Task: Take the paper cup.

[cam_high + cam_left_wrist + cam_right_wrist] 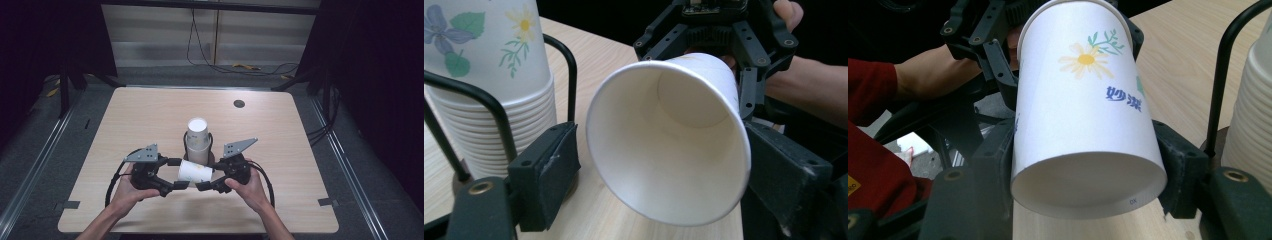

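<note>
A white paper cup [195, 172] with a flower print lies level between my two grippers, just above the table near its front. My right gripper [209, 176] is shut on its base end; in the right gripper view both pads [998, 165] press the cup [1083, 100]. My left gripper [177, 173] faces it, its jaws set around the cup's open mouth [669, 135]. In the left gripper view the left pad [549, 170] stands a sliver off the rim, and the right jaw sits against it. A stack of the same cups [198, 140] stands upside down in a black wire holder [569, 75] right behind.
The wooden table [150, 115] has a round black grommet [239, 103] at the back right. Cables lie on the floor beyond the far edge. A person's hands hold both grippers at the front edge; a red sleeve [873, 100] appears in the right gripper view.
</note>
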A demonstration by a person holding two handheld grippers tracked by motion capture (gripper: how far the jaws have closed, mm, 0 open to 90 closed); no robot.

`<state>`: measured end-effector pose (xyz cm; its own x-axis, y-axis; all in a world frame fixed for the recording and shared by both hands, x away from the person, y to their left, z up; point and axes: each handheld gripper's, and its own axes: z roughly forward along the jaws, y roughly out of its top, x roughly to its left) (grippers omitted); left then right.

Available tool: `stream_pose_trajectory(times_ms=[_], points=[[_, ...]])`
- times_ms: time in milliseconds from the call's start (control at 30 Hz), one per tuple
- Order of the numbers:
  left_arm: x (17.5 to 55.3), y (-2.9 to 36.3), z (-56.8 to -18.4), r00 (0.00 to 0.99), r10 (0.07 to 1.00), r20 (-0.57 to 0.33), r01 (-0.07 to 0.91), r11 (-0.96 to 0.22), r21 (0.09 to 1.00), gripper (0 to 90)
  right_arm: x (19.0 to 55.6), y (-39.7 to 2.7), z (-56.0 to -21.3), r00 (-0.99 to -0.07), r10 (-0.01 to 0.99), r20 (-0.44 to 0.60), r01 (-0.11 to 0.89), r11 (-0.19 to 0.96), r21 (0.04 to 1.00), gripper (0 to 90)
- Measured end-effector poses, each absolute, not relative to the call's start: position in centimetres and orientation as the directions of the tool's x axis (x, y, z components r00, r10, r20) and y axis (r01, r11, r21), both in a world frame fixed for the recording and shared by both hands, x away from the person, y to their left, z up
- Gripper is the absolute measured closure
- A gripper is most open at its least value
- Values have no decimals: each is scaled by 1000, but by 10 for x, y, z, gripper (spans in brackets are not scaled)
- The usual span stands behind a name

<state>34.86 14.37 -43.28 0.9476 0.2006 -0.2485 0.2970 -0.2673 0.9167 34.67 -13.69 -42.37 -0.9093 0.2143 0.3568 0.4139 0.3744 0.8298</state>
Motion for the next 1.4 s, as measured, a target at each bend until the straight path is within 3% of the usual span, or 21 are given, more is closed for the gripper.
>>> stream_pose_trajectory(times_ms=[1167,1400], points=[[351,143,-436,938,129,-322,343,-214,914,214,345,-132,-423,-917,181,356,399,384,833,363],[351,147,-434,942,115,-315,333,-210,919,257,346,-132,-424,-918,169,359,397,381,835,362]])
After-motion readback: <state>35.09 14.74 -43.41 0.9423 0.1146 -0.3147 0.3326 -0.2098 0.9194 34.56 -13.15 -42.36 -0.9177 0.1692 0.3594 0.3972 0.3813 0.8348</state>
